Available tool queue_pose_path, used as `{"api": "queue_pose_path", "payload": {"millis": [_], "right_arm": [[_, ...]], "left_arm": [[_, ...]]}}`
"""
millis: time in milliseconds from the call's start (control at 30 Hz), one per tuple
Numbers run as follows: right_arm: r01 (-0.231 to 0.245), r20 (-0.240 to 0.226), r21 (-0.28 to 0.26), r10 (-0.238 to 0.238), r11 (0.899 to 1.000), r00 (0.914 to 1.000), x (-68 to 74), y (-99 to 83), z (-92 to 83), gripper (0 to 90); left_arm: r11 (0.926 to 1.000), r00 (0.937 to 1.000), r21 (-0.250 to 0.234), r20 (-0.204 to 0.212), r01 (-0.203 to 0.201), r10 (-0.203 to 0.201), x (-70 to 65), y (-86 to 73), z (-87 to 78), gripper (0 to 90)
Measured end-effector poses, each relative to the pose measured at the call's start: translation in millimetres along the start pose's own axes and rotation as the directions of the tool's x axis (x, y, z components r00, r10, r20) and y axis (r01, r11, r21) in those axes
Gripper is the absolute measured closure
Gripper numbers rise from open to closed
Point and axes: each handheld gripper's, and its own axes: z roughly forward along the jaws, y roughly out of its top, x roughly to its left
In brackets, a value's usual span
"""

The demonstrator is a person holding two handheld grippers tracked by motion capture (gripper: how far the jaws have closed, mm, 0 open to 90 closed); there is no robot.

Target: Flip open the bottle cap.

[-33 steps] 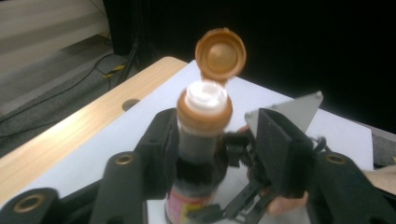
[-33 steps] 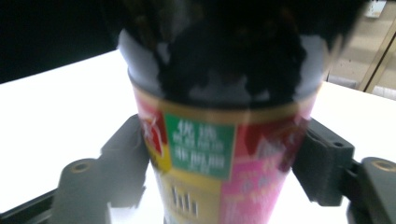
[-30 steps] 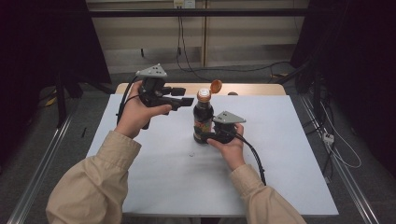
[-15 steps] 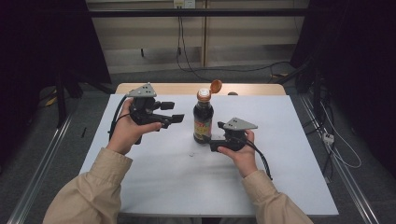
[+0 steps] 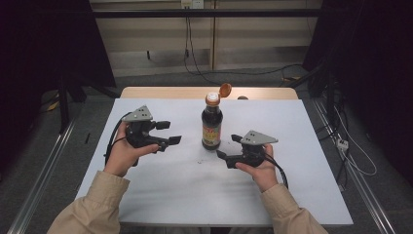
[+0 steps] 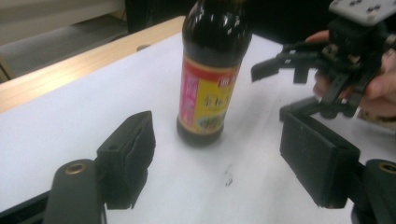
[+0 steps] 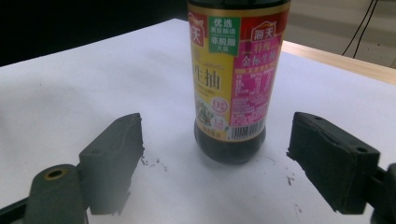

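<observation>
A dark soy sauce bottle (image 5: pixel 212 124) with a red and yellow label stands upright mid-table, its orange flip cap (image 5: pixel 225 89) hinged open. My left gripper (image 5: pixel 169 132) is to its left, open and empty, pointing at the bottle (image 6: pixel 210 70) from a short way off. My right gripper (image 5: pixel 228 147) sits low on the right, open, with its tips just short of the bottle's base (image 7: pixel 229 84). Both grippers' jaws have just been opening, and nothing is between them. In the left gripper view, the left gripper (image 6: pixel 219 149) faces the right gripper (image 6: pixel 275 91) beyond the bottle. The right gripper (image 7: pixel 215 140) frames the label.
A white sheet (image 5: pixel 146 195) covers the table, and a wooden strip (image 5: pixel 160 92) shows along the far edge. A few dark specks (image 5: pixel 199 161) lie on the sheet near the bottle. Cables (image 5: pixel 350 151) run over the floor at the right, and metal rails flank the table.
The left gripper came down and left, away from the bottle's top. The right gripper drew back from the bottle's body toward the near right. Both jaws stand wider.
</observation>
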Motion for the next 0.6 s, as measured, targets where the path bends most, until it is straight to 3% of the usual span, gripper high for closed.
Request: {"api": "queue_pose_path", "payload": {"millis": [400,533,600], "right_arm": [[-0.011,0.006,0.036,0.011,0.999,0.9999,-4.8,-11.1,-12.7,15.2],[-0.021,0.006,0.042,0.021,0.999,0.9998,-7.4,-14.6,-20.0,15.0],[-0.019,0.01,0.041,0.019,0.999,0.9998,-9.1,-16.4,-25.0,14.9]], "left_arm": [[0.9998,0.9999,0.017,0.002,0.013,-0.013,-3.7,-33.0,-5.8,23.4],[0.9998,0.9997,0.006,0.016,0.018,-0.018,-2.7,-42.5,-7.1,18.8],[0.999,0.9989,-0.016,0.021,0.042,-0.042,-1.0,-47.0,-8.8,15.8]]}}
